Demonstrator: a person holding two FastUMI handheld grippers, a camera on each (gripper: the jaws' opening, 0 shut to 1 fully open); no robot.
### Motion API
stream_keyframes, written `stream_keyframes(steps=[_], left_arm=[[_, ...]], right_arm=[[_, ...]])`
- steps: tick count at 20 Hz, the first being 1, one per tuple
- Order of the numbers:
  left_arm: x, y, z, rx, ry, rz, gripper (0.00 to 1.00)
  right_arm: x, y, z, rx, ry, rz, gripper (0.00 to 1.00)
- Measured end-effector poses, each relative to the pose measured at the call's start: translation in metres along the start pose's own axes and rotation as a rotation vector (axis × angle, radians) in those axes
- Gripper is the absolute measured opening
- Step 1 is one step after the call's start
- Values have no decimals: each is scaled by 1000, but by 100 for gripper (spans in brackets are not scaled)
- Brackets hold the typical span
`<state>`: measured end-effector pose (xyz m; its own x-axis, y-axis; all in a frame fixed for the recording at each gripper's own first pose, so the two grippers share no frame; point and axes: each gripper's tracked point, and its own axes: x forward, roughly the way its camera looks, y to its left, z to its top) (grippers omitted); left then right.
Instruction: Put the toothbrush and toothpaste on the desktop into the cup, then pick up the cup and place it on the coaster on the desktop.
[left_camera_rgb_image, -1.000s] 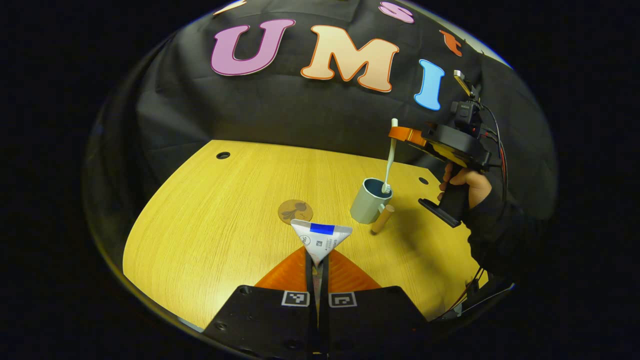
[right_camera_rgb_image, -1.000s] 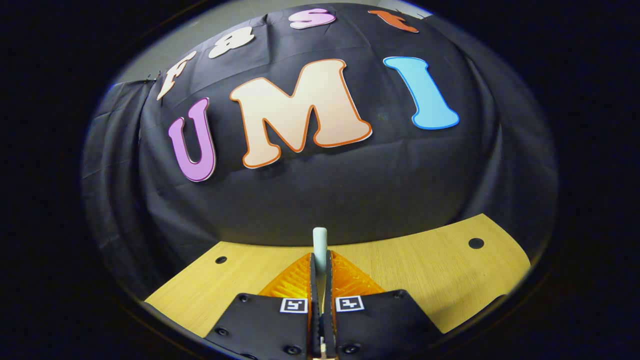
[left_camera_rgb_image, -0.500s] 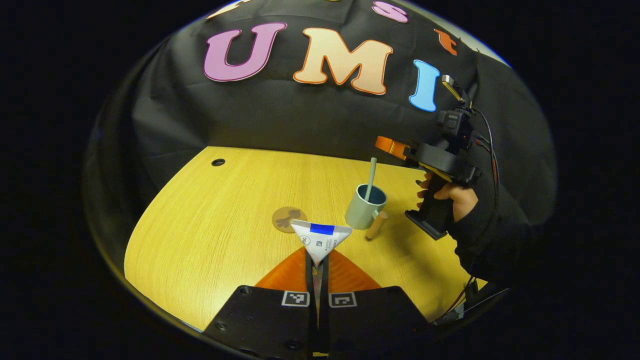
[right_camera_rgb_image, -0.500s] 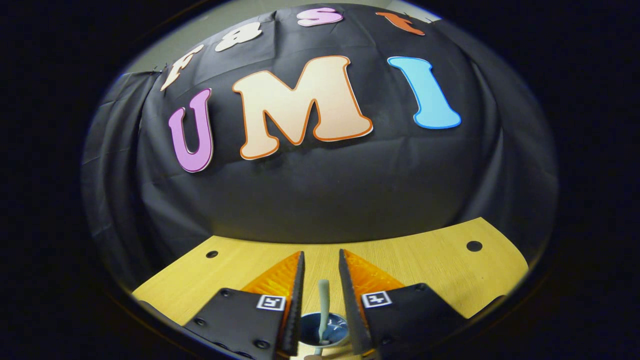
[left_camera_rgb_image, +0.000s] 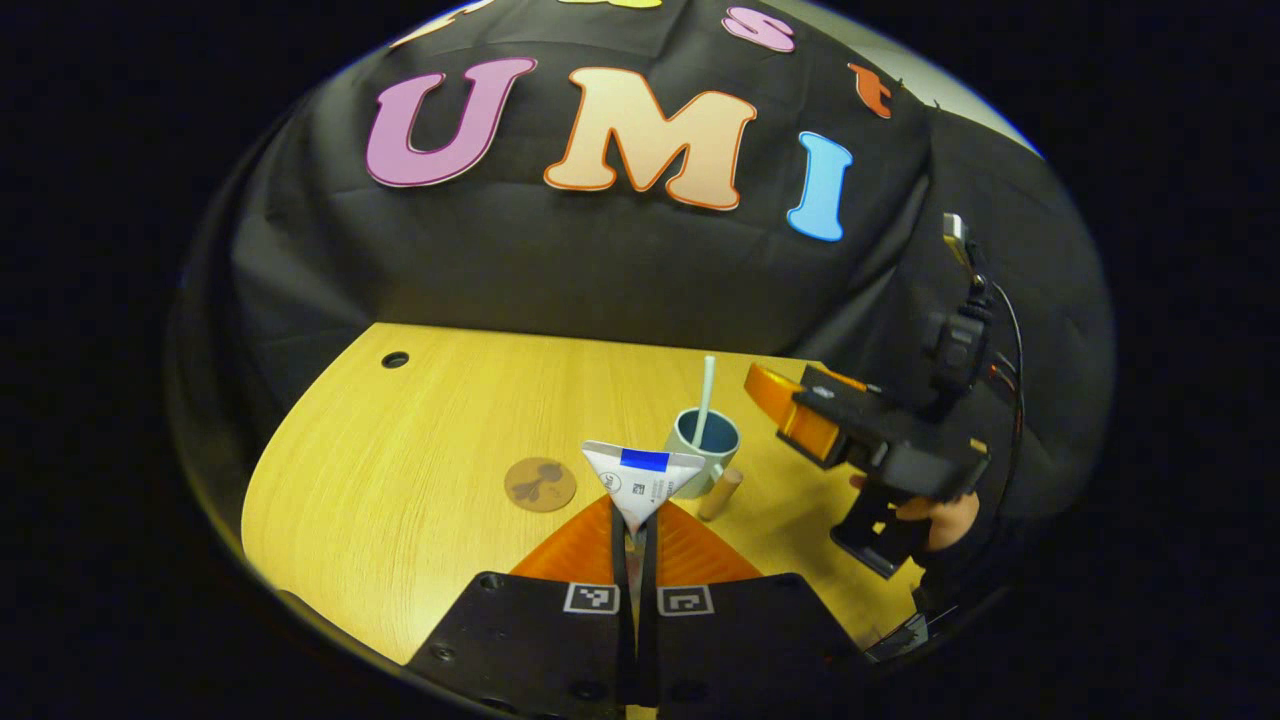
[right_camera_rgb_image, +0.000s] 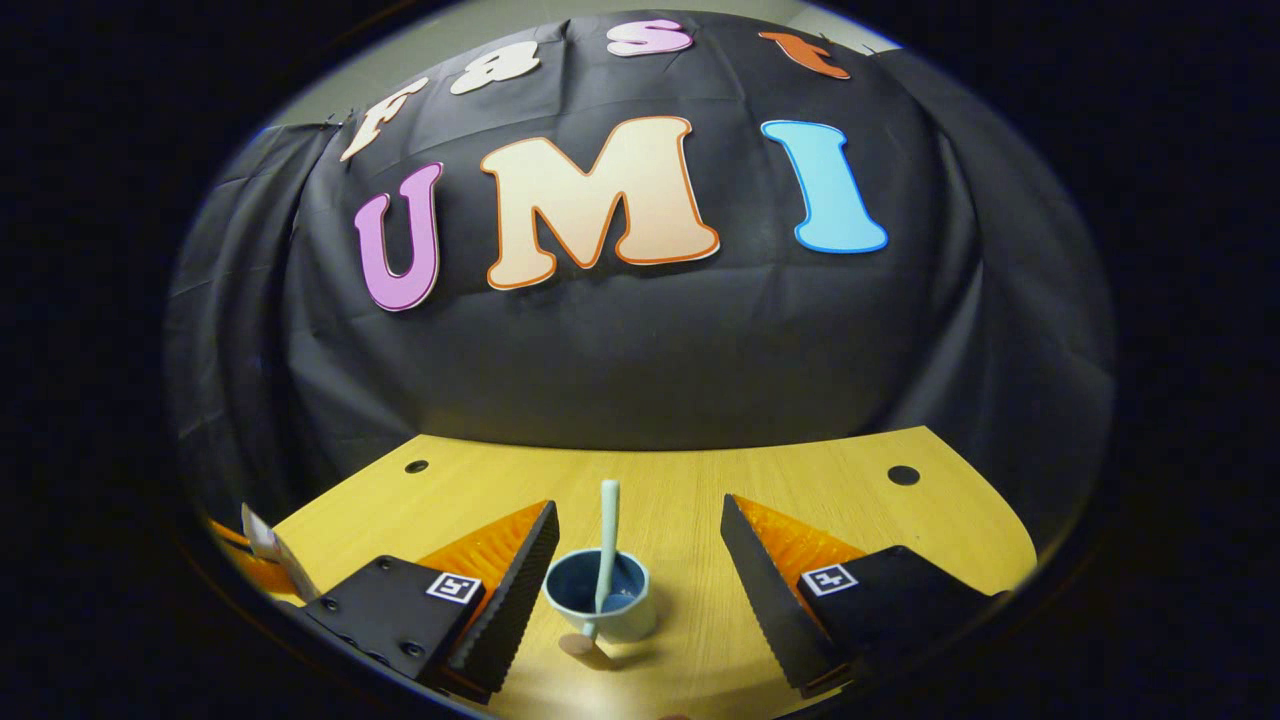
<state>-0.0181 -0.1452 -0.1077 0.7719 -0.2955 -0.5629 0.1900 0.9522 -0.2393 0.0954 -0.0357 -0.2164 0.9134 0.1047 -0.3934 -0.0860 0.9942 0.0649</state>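
The toothbrush (right_camera_rgb_image: 606, 540) stands in the cup (right_camera_rgb_image: 602, 598) on the desktop (right_camera_rgb_image: 690, 500); the right gripper (right_camera_rgb_image: 640, 580) is spread wide on either side of the cup, gripping nothing. The left gripper (left_camera_rgb_image: 636, 520) is clamped on the toothpaste (left_camera_rgb_image: 642, 478), raised near the cup, with the coaster (left_camera_rgb_image: 540, 484) to its left.

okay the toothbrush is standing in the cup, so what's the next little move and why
Probably carry the left gripper, shut on the toothpaste, over the cup and lower the tube in. The toothbrush already stands inside, and the right gripper is open, holding nothing.
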Motion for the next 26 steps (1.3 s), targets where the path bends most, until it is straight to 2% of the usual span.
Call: stream_keyframes(steps=[11, 16, 20, 26], left_arm=[[80, -53, 79, 79, -105, -138, 0], [120, -78, 91, 111, -111, -181, 0], [148, -84, 80, 74, -83, -174, 0], [176, -78, 61, 18, -41, -104, 0]], right_arm=[[-69, -59, -29, -27, 54, -95, 100], [-87, -78, -38, -21, 78, -126, 100], [-94, -91, -41, -23, 88, -144, 100], [-99, -108, -46, -25, 112, -157, 100]])
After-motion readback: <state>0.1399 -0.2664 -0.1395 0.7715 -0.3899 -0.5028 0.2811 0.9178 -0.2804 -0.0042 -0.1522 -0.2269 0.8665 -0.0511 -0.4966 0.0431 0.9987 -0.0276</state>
